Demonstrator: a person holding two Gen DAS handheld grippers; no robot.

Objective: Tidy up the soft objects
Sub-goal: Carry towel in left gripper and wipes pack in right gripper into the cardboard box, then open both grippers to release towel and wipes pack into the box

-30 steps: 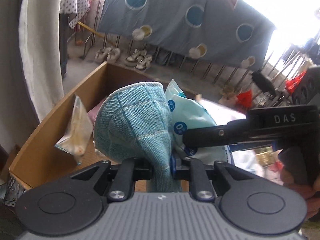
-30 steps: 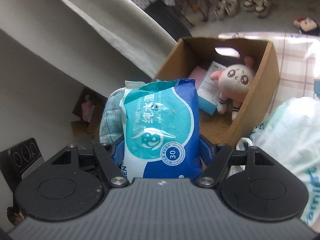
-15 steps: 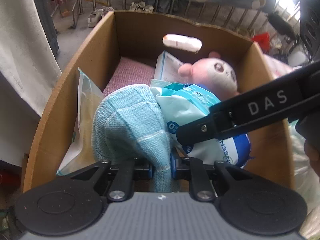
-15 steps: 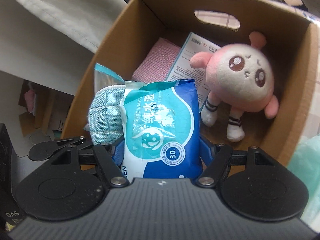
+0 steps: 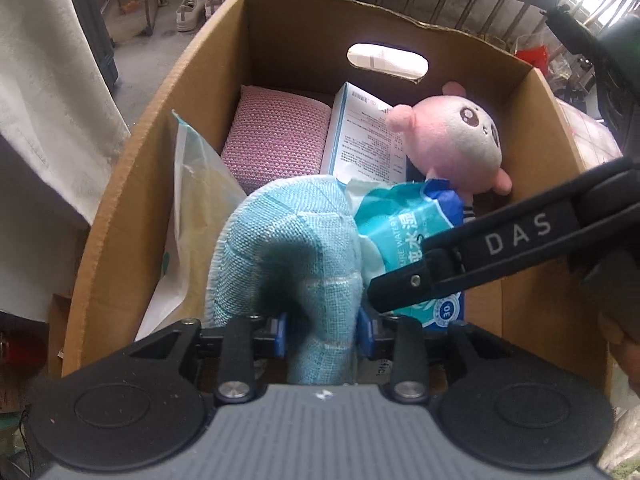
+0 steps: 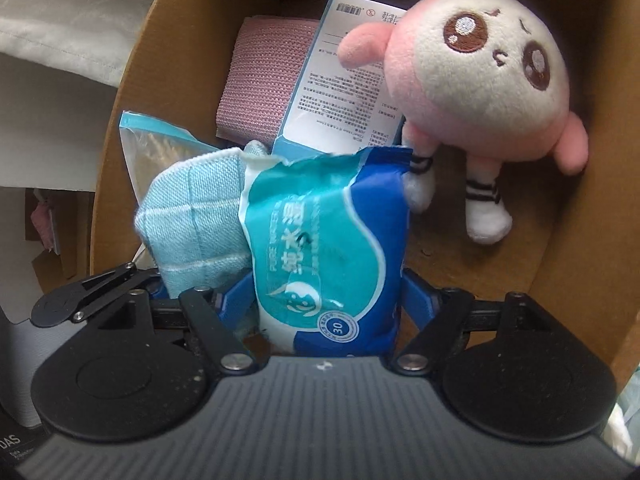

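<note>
My left gripper [image 5: 322, 330] is shut on a folded light-blue cloth [image 5: 288, 248], held inside the open cardboard box [image 5: 132, 152]. My right gripper [image 6: 328, 304] is shut on a blue pack of wet wipes [image 6: 324, 240], beside the cloth [image 6: 196, 220] and low inside the same box [image 6: 120, 92]. The wipes pack also shows in the left wrist view [image 5: 404, 224], with the right gripper's arm across it. A pink plush doll [image 6: 476, 68] lies in the box at the right; it also shows in the left wrist view [image 5: 452, 144].
In the box lie a pink knitted cloth [image 5: 276, 136], a white-and-blue printed packet [image 5: 364, 136] and a clear zip bag [image 5: 196, 216] against the left wall. A white cloth [image 5: 48, 92] hangs left of the box. Shoes [image 5: 196, 8] stand on the floor behind.
Both grippers have moved forward and down into the box with their loads. The plush doll and the box floor now look much closer.
</note>
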